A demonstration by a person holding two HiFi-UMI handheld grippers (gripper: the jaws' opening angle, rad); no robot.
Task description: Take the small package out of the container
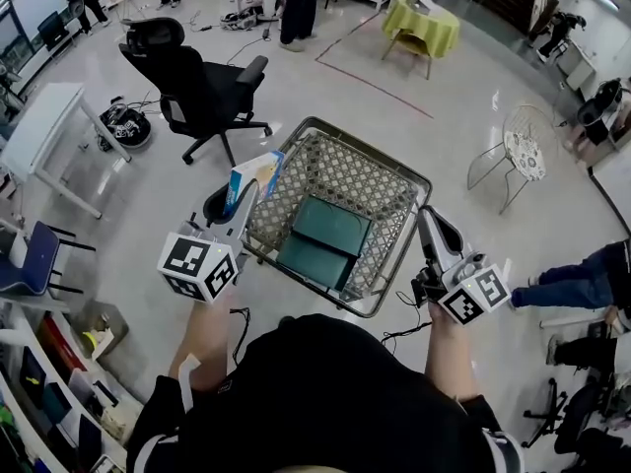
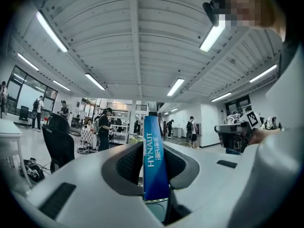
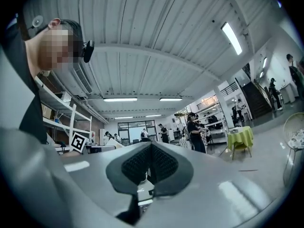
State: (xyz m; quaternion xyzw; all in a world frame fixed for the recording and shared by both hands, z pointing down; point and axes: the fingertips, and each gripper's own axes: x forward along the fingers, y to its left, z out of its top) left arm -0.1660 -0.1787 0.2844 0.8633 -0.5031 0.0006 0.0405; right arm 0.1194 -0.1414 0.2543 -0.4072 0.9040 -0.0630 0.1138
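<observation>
Left gripper: its jaws are clenched on a small blue package, the dark pads pressing on its two broad faces. The package stands upright, its long axis vertical and one narrow blue side turned toward the gripper's camera. The white lettering runs up that side from bottom to top. The lower end sits down between the pads and the upper end rises well above them.

In the head view the left gripper carries the package at the left rim of the wire basket, near its far left corner. The package is raised clear of the mesh and appears just outside the rim, not over the inside. Two green boxes lie flat on the basket's bottom.

Right gripper: jaws shut together with nothing between them. In the head view it sits just beside the basket's right rim, apart from the package.

Open floor lies to the left of and beyond the package. A black office chair stands farther off on that side, and a white table stands well to the left. A wire chair stands well off to the right.
</observation>
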